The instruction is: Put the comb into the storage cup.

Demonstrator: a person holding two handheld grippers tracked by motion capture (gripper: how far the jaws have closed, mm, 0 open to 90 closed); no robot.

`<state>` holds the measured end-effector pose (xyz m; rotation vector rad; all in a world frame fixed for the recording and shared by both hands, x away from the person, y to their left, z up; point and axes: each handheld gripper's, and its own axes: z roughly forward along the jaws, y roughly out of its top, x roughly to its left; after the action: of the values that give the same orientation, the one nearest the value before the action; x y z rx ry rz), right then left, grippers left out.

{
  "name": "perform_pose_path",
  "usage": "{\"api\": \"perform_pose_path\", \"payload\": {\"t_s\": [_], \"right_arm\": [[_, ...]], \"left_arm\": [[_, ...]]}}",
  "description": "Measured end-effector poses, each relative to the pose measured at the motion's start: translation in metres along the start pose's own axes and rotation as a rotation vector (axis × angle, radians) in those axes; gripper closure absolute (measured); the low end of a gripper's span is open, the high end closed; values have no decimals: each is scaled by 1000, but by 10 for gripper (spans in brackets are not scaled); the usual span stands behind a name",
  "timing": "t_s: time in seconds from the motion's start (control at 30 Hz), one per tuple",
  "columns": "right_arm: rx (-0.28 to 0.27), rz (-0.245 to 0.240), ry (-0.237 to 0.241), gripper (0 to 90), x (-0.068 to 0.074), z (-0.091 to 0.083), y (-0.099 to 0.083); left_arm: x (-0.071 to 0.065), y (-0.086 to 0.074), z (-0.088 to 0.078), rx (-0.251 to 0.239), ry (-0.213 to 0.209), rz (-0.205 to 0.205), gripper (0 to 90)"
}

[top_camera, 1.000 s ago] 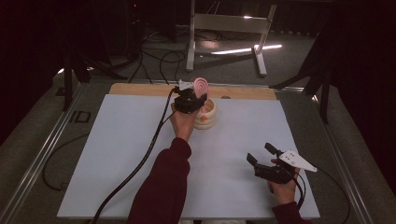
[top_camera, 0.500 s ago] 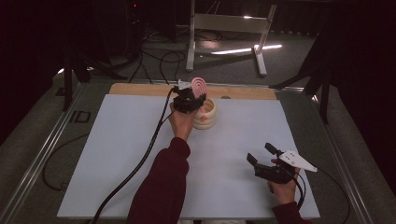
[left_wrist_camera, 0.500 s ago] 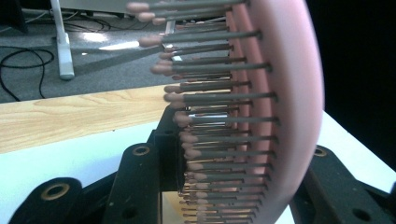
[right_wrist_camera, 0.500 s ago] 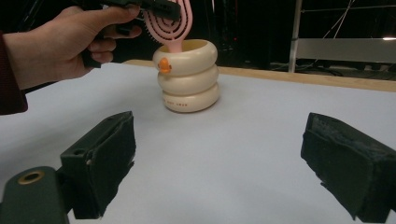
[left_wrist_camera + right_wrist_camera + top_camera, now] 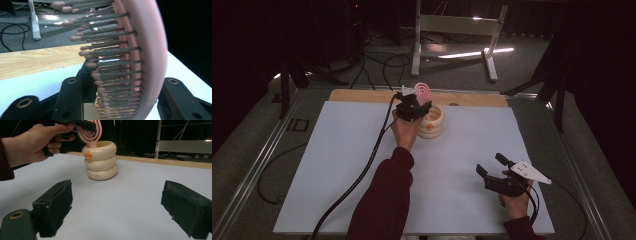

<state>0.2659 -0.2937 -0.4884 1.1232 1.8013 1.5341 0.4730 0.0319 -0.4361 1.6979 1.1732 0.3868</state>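
Dropping the pink brush into the cream holder

Nearest you, your right gripper (image 5: 493, 168) is resting idle on the white table (image 5: 337, 165), jaws wide apart around nothing. Farther off, your left gripper (image 5: 414, 104) is standing the pink hairbrush (image 5: 88, 131) handle-down in the cream ringed holder (image 5: 102, 161). Its jaws have just been opening, the brush between them. I judge placement nearly done; letting go and pulling clear are remaining.

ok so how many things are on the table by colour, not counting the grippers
pink: 1, the hairbrush, standing in the holder
cream: 1, the ringed holder with an orange mark on its side
total: 2
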Motion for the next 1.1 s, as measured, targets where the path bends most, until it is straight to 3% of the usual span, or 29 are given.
{"api": "perform_pose_path", "payload": {"t_s": [0.77,1.1], "right_arm": [[-1,2,-1,99,0,0,0],[-2,1,0,99,0,0,0]], "left_arm": [[10,-7,-1,36,20,-19,468],[9,-10,-1,53,31,6,415]]}}
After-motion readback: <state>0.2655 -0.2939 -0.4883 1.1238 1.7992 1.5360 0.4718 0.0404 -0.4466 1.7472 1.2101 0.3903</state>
